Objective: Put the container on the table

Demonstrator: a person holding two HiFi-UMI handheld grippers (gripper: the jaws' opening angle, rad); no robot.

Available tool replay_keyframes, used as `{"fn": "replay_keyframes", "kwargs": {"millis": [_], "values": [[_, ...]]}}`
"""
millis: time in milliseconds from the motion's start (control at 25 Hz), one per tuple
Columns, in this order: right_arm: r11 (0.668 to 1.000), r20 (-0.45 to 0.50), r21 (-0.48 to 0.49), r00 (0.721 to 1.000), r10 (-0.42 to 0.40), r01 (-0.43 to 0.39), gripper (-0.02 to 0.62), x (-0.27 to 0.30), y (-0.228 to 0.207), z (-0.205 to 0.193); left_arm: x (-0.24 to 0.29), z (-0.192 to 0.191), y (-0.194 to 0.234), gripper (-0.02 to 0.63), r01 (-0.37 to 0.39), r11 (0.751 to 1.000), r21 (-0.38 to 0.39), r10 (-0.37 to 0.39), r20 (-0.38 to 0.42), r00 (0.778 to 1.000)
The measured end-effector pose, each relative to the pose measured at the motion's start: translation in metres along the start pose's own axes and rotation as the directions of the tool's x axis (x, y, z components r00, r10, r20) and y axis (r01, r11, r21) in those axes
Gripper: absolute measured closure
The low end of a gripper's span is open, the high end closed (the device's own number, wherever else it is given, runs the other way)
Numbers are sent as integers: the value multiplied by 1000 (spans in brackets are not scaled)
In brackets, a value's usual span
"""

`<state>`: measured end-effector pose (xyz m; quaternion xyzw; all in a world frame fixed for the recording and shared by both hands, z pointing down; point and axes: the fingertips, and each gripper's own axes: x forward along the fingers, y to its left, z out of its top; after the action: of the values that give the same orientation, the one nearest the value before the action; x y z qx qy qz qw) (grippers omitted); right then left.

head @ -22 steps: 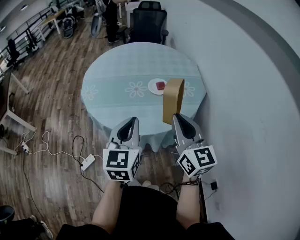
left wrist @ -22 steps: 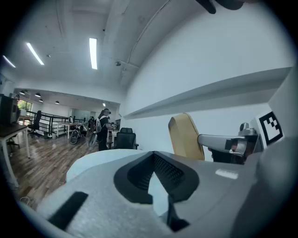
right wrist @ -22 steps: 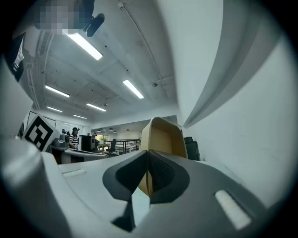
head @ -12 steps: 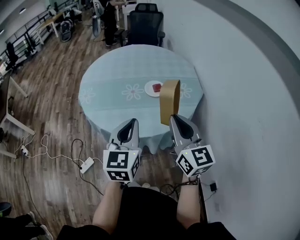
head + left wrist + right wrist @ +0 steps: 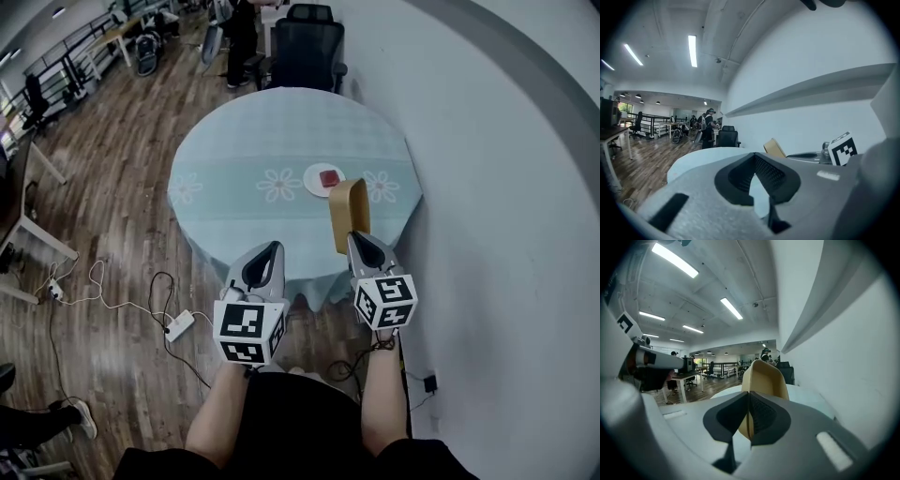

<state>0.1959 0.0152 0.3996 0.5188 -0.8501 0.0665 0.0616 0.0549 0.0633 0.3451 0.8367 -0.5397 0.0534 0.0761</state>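
A tan open-topped container (image 5: 348, 212) hangs upright over the near right edge of the round table (image 5: 239, 150), which has a pale blue cloth. My right gripper (image 5: 359, 240) is shut on the container's lower wall. In the right gripper view the container (image 5: 765, 378) rises from between the closed pads of the right gripper (image 5: 750, 399). My left gripper (image 5: 263, 264) is level with the right one, short of the table's edge, holding nothing. Its jaws (image 5: 753, 160) meet at the tips. The left gripper view shows the container (image 5: 775, 148) off to the right.
A white plate (image 5: 317, 178) carrying a small red thing (image 5: 328, 177) sits on the table just beyond the container. A black office chair (image 5: 307, 42) stands behind the table. The grey wall (image 5: 487, 187) runs close along the right. A power strip (image 5: 177, 325) and cables lie on the wooden floor.
The right gripper has drawn in slightly with the container, which now looks lower and nearer the table's front edge. The left gripper has barely moved.
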Motion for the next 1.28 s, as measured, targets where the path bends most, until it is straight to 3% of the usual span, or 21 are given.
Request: {"fn": "replay_keyframes", "kwargs": {"millis": [360, 560, 880, 1280], "values": [[995, 16, 89, 999, 33, -34, 572, 27, 13, -6, -15, -14, 46, 604, -99, 995, -17, 98, -44, 994], [994, 35, 95, 998, 46, -49, 572, 65, 3, 1, 19, -25, 74, 604, -126, 992, -31, 123, -74, 990], [993, 15, 114, 999, -45, 43, 572, 128, -32, 4, 109, -33, 113, 604, -30, 998, -63, 23, -110, 994], [990, -92, 70, 989, -118, 124, 572, 238, -40, 14, 214, -39, 208, 603, 26, 990, -140, -49, -168, 985]]}}
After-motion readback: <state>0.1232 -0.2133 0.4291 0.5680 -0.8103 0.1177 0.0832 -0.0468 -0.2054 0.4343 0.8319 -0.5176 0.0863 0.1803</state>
